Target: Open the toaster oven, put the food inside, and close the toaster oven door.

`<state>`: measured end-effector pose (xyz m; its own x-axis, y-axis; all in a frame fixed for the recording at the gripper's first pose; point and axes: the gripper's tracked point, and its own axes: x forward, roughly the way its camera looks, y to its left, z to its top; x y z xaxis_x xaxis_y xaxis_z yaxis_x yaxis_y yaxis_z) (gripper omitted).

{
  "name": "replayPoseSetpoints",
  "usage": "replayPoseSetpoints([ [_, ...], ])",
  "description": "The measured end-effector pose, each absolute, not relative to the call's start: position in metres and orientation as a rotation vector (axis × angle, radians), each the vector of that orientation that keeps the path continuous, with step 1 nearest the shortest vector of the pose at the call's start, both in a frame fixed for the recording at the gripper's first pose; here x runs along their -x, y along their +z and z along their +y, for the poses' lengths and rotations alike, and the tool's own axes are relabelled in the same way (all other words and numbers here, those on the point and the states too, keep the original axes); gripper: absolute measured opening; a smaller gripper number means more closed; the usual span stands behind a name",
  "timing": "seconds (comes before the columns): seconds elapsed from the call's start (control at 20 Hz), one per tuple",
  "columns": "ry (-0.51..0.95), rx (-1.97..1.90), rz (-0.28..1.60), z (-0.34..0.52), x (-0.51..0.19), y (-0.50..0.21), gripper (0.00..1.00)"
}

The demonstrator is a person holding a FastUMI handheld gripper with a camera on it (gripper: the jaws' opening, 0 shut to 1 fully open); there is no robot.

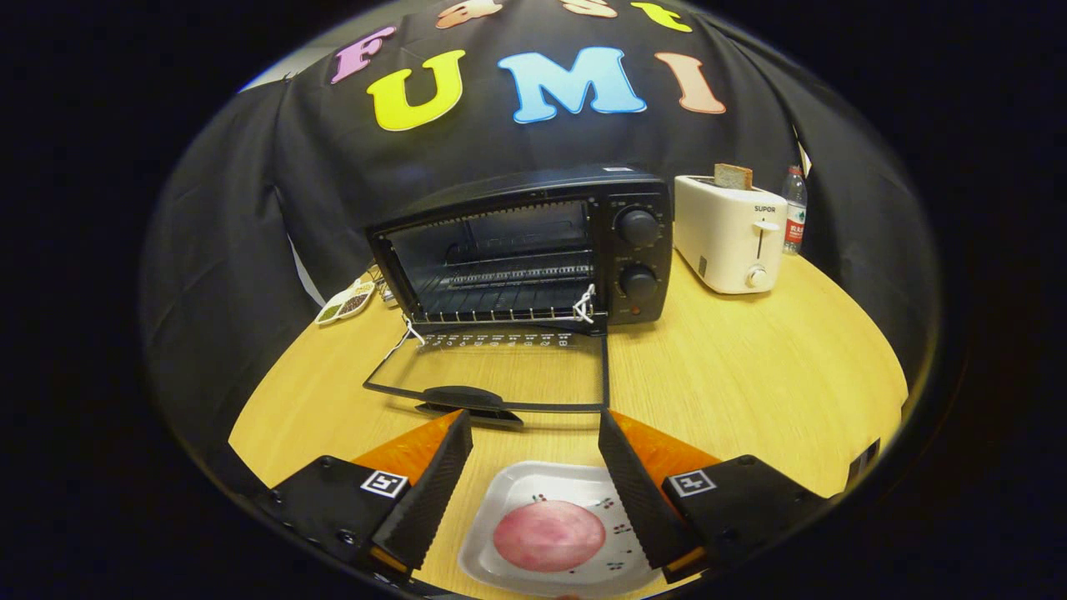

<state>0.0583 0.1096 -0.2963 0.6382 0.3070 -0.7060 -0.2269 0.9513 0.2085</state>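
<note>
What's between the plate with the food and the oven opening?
In the gripper view, the folded-down glass door lies flat on the table between the plate and the toaster oven. The open gripper straddles the plate.

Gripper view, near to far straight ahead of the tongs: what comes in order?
Open tongs around plate with pink slice → lowered oven door → open oven → black cloth wall.

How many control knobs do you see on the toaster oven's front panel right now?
2. Both sit on the toaster oven panel right of the open door: the upper knob and the lower knob directly below it. The gripper is open.
</note>
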Motion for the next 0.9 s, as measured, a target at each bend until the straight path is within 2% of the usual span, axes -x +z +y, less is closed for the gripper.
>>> replayPoseSetpoints([
  [0.55,0.238,-0.118,1.029,0.038,-0.020,-0.315,0.99],
  [0.9,0.260,-0.058,1.199,0.029,0.012,-0.341,0.99],
])
